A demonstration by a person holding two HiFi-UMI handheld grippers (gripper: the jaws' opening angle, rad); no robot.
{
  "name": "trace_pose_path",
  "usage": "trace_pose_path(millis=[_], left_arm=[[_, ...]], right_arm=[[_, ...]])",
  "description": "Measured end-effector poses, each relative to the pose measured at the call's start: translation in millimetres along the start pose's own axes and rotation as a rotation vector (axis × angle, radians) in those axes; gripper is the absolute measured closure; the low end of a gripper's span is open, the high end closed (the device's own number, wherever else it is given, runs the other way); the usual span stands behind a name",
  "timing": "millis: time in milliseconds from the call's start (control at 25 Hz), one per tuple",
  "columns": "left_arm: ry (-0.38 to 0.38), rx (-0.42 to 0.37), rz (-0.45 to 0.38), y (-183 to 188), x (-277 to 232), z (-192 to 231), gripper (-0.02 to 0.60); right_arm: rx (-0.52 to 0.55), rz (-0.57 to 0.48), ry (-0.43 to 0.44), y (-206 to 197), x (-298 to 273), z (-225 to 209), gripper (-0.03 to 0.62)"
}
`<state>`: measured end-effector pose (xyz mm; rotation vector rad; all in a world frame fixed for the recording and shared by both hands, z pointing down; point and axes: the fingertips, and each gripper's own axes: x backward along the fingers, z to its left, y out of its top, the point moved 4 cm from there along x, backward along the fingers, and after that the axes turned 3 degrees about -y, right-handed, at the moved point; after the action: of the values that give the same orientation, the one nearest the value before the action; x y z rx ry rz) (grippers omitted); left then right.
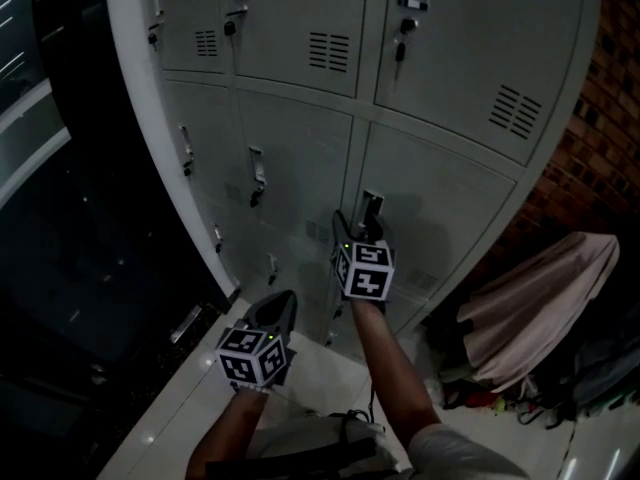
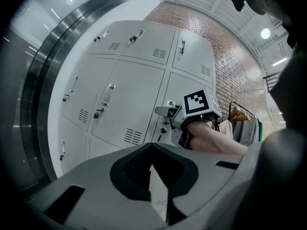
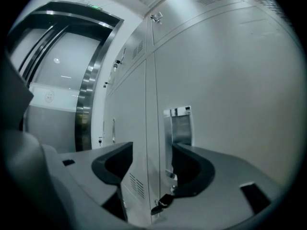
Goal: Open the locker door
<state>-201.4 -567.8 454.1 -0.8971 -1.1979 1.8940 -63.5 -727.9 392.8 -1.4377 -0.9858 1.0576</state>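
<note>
Reading right gripper (image 3: 151,153) as jaws wide apart, clamped on nothing, nosed up close to the locker door (image 1: 450,218). Placing the handle (image 3: 179,126) at 1 o'clock of the jaw gap in the right gripper view, just beside the right jaw rather than centred. Seeing the seam (image 3: 153,109) to the neighbouring door (image 1: 290,168) run straight through the gap instead. Likely to pinch flat sheet metal or skid off the handle's edge if closed from here, so shift toward 3 o'clock first. Looks like a shallow recessed pull, so expect thin purchase and a slip under any angled tug. Spotting a dark latch tab (image 3: 163,201) at 6 o'clock of the handle. Can't tell if locked, and pulling against a lock would just pop the grip. Reading left gripper (image 1: 277,306) as tips together, empty, parked at 7 o'clock of the right one in the head view, hanging back from the door. Can't tell hinge side, so could clip that gripper on the swing. Dim lighting too, so easy to misjudge depth on the close.
</note>
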Motion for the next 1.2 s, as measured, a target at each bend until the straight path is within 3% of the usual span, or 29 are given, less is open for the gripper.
trace_pose_path(millis=[280, 560, 1200], left_arm=[[0.001, 0.014, 0.005, -2.5, 13.1, 2.3, 0.583], [-0.020, 0.020, 0.020, -19.0, 48.5, -22.1, 0.584], [-0.099, 0.012, 0.050, -58.5, 126.3, -96.5, 0.584]], right_arm=[[0.013, 0.001, 0.035, 1.1, 18.1, 12.0, 0.339], [0.051, 0.000, 0.057, -4.3, 77.6, 37.9, 0.364], [0.051, -0.007, 0.002, -15.3, 216.1, 34.0, 0.405]])
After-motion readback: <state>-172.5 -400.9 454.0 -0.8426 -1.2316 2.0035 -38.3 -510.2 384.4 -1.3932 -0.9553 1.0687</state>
